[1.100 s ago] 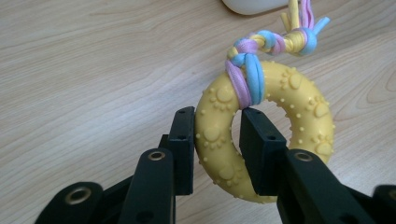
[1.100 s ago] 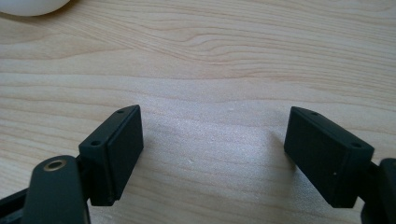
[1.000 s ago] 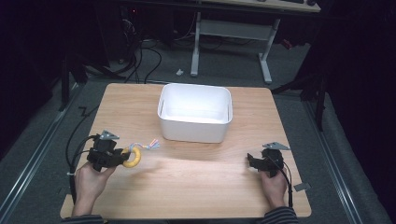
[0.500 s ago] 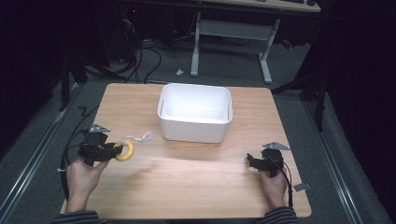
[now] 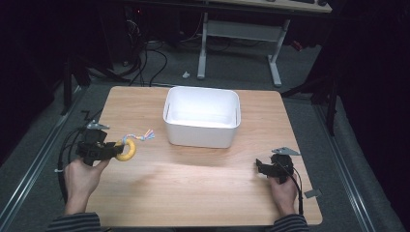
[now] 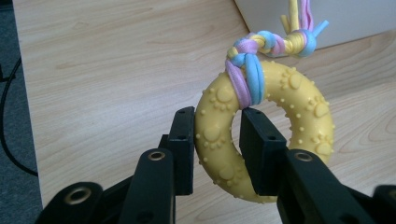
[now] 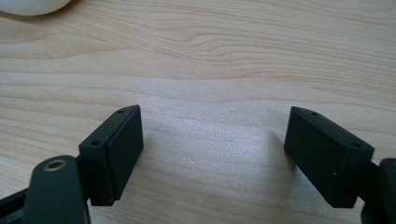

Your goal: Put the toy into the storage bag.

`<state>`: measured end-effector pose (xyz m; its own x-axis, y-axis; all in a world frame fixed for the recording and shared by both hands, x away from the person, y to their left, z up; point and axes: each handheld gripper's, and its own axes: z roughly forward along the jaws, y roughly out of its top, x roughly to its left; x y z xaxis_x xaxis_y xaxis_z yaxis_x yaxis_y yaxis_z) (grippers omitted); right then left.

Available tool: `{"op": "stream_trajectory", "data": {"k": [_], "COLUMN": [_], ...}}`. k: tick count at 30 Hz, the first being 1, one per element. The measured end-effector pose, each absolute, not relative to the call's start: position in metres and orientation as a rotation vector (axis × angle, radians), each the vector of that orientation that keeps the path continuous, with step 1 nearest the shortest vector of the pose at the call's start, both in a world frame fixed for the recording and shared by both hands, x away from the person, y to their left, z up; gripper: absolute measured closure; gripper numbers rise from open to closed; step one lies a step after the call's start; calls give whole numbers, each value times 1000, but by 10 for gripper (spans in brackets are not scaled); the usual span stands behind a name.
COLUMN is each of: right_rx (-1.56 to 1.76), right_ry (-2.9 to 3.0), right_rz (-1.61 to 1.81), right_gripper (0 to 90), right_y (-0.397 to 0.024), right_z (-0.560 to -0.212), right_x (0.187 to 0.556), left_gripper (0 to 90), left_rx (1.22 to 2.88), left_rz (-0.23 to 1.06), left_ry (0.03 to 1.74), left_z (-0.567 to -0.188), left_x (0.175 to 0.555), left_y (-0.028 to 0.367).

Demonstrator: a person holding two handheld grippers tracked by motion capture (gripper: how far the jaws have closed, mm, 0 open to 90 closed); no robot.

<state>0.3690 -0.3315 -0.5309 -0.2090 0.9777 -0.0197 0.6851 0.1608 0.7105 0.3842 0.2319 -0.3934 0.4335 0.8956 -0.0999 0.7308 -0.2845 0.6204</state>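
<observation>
A yellow rubber ring toy [image 6: 275, 135] with paw prints and a braided pastel rope [image 6: 261, 56] tied to it hangs above the table. My left gripper [image 6: 217, 140] is shut on the ring's near side, one jaw through its hole. From above, the left gripper [image 5: 115, 149] holds the ring toy [image 5: 128, 150] over the table's left side, left of the white bin [image 5: 202, 116], with the rope [image 5: 140, 137] trailing toward the bin. My right gripper [image 7: 212, 149] stands open over bare wood, nothing between its jaws. It rests near the front right, the right gripper [image 5: 261, 166].
The wooden table [image 5: 193, 193] has its left edge close beside my left hand. A white rectangular bin stands at the back centre, its corner [image 7: 32, 5] showing in the right gripper view. Cables trail off the left side [image 5: 65, 154]. A desk frame [image 5: 241, 34] stands beyond the table.
My left gripper has risen off the table with the ring toy and drifted a little left. The right gripper has stayed where it was.
</observation>
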Motion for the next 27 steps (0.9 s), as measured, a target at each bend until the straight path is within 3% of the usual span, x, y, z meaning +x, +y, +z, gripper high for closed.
{"op": "stream_trajectory", "data": {"k": [27], "right_rx": [1574], "right_ry": [1960], "right_rz": [800], "right_gripper": [199], "right_y": [-331], "right_z": [-531], "right_x": [369], "left_gripper": [668], "left_rx": [2098], "left_rz": [361], "left_ry": [1330], "left_z": [-349], "left_x": [410], "left_y": [212]}}
